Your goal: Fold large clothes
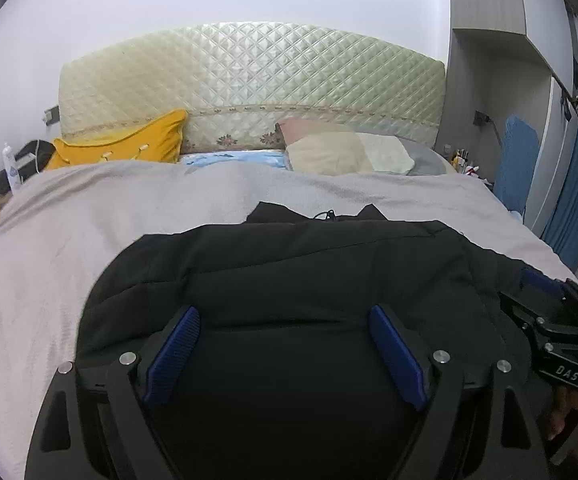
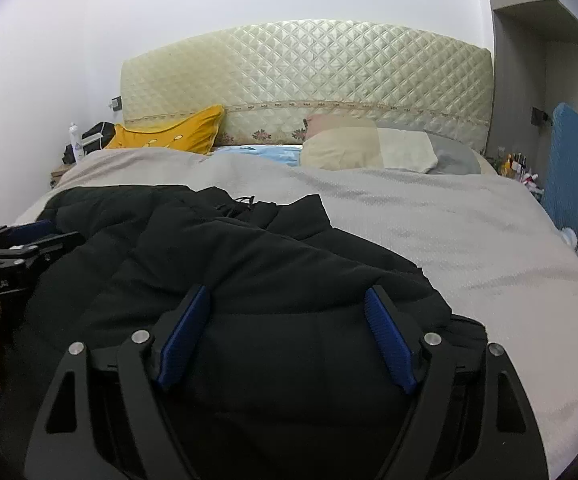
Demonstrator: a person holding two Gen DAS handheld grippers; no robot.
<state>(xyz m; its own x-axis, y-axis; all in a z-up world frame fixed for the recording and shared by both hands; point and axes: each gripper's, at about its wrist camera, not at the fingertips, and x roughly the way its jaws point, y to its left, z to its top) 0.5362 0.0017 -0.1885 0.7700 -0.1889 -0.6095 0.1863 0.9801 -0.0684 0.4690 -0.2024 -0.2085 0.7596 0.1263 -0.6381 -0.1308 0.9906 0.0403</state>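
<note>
A black padded jacket (image 1: 297,272) lies bunched on the grey bedspread (image 1: 69,248) at the near edge of the bed; it also shows in the right wrist view (image 2: 225,264). My left gripper (image 1: 285,316) is open, its blue pads (image 1: 177,356) spread wide just above the jacket's near part. My right gripper (image 2: 287,296) is open too, its pads (image 2: 389,340) spread over the jacket's right near part. Each gripper shows from the side in the other's view: the right one (image 1: 545,300), the left one (image 2: 29,236). Neither holds cloth.
The bedspread (image 2: 469,232) stretches bare to the right of the jacket. A yellow pillow (image 1: 129,144), beige and grey pillows (image 1: 349,148) and a quilted headboard (image 1: 249,80) are at the far end. A cluttered nightstand (image 1: 13,172) stands left, a blue panel (image 2: 569,168) right.
</note>
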